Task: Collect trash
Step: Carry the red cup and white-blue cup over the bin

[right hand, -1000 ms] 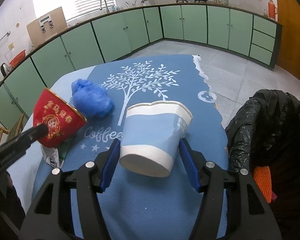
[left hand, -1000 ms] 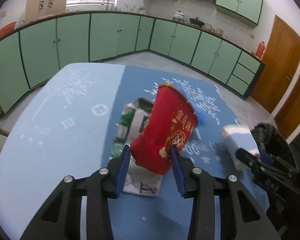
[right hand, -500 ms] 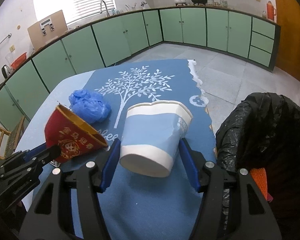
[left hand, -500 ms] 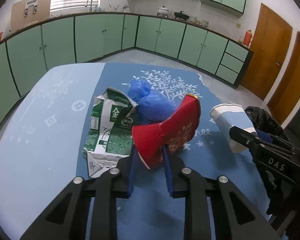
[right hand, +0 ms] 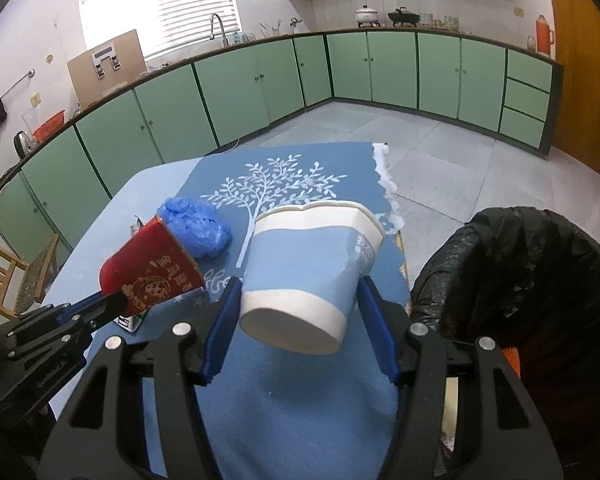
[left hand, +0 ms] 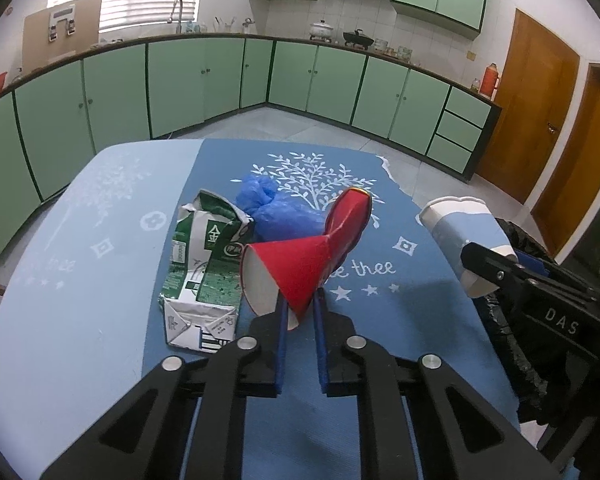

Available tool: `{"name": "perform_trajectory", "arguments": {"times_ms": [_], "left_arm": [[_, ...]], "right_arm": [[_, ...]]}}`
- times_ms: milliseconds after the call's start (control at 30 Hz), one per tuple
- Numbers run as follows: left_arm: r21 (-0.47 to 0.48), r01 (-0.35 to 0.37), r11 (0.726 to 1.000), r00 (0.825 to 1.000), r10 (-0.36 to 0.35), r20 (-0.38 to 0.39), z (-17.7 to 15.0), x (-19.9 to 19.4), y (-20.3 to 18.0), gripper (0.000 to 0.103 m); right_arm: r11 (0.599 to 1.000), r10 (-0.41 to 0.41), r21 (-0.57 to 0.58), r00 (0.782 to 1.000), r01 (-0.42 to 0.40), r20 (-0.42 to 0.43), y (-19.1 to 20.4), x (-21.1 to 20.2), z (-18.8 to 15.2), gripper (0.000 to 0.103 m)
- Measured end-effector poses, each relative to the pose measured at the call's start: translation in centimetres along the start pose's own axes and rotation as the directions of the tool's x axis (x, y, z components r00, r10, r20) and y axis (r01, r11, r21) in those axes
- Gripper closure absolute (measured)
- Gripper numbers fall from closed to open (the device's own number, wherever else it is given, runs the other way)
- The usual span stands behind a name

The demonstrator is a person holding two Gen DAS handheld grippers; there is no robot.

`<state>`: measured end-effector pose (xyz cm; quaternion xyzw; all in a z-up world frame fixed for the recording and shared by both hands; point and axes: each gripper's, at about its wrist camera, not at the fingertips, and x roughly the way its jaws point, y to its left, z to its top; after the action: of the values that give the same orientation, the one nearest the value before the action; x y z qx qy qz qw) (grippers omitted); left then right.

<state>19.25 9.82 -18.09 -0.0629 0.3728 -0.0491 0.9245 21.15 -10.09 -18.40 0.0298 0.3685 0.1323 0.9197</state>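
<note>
My left gripper [left hand: 299, 312] is clamped tight on the red paper cup [left hand: 300, 264], fingers squeezed so close that the cup is crushed flat near its base, and it's lifted off the table with the mouth pointing away and to the right. My right gripper [right hand: 300, 320] has its blue pads [right hand: 220, 332] pressed on both sides of the blue-and-white paper cup [right hand: 312, 268], held tilted with the white bottom facing the camera and the rim up and away.

Just past the red cup, a flattened green-and-white carton [left hand: 204, 268] lies on the blue tablecloth [left hand: 100, 320], and a scrunched blue plastic bag [left hand: 276, 208] sits right behind it, touching it from what I can see. In the right wrist view the same bag sits behind the red cup.

Off the table's right edge there's a bin lined with a black trash bag [right hand: 520, 272], right beside the right gripper, with something orange [right hand: 512, 360] low inside it.
</note>
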Motion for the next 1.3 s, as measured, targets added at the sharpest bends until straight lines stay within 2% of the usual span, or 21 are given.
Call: {"name": "perform_trajectory", "arguments": {"times_ms": [267,667,967,1300], "left_arm": [[0.007,0.007,1.000,1.000,-0.007,0.013,0.2,-1.0,-0.8,0.091],[0.052,0.037,0.998,0.997,-0.040,0.059,1.5,-2.7,-4.3,0.091],[0.101,0.110,0.989,0.990,-0.119,0.079,2.8,-3.1,-9.8,0.091],[0.187,0.223,0.957,0.970,-0.237,0.056,2.5,-2.4,-18.0,0.091]], "right_arm": [[1.000,0.001,0.001,1.000,-0.001,0.020,-0.6,-1.3,0.1,0.046],[1.000,-0.014,0.002,0.997,0.013,0.081,-2.4,-4.9,1.2,0.046],[0.998,-0.057,0.014,0.989,0.056,0.140,-5.7,-8.8,1.7,0.046],[0.981,-0.185,0.083,0.969,0.173,0.166,-13.1,-13.2,0.3,0.046]]}}
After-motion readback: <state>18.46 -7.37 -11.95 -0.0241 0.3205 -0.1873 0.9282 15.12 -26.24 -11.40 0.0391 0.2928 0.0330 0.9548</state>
